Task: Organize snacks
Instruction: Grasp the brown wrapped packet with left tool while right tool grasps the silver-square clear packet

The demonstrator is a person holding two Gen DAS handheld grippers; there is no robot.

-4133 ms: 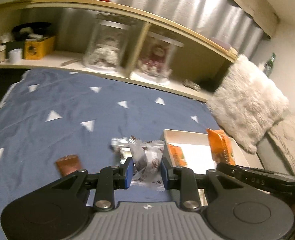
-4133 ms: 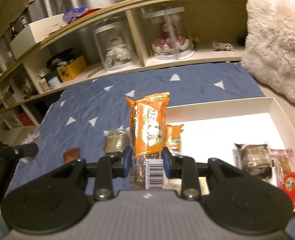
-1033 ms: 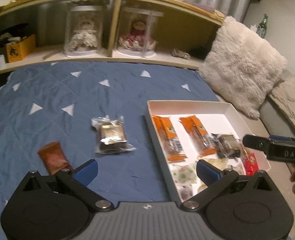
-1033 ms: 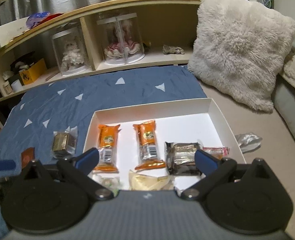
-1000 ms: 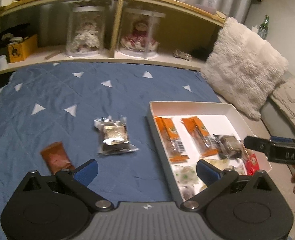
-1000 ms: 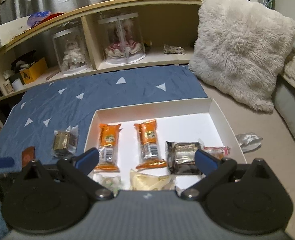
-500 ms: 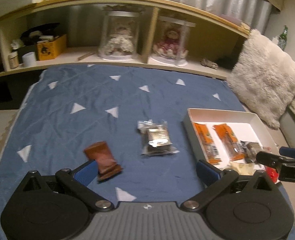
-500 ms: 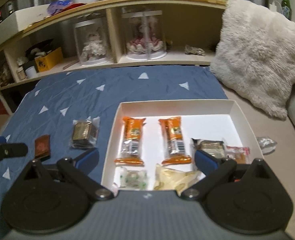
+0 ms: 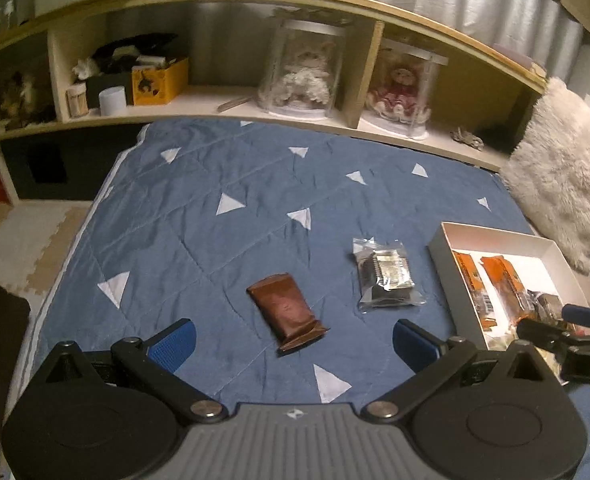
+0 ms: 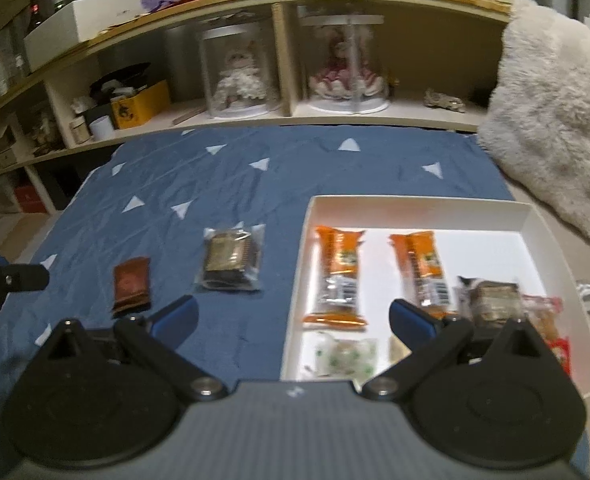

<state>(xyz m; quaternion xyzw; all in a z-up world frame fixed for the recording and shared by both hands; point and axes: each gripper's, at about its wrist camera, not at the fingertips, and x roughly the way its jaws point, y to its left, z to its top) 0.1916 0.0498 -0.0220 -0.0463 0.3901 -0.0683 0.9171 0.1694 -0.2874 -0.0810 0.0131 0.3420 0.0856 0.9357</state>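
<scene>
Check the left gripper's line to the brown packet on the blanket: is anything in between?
Nothing visible. The left gripper is open, and the brown packet lies flat on the blue blanket just ahead, between its fingers. The clear-wrapped snack sits apart, toward the white box.

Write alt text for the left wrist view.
The open left claw hovers over a brown snack packet on a blue quilt. A clear-wrapped dark snack lies right of it, beside a white box holding orange bars.
</scene>
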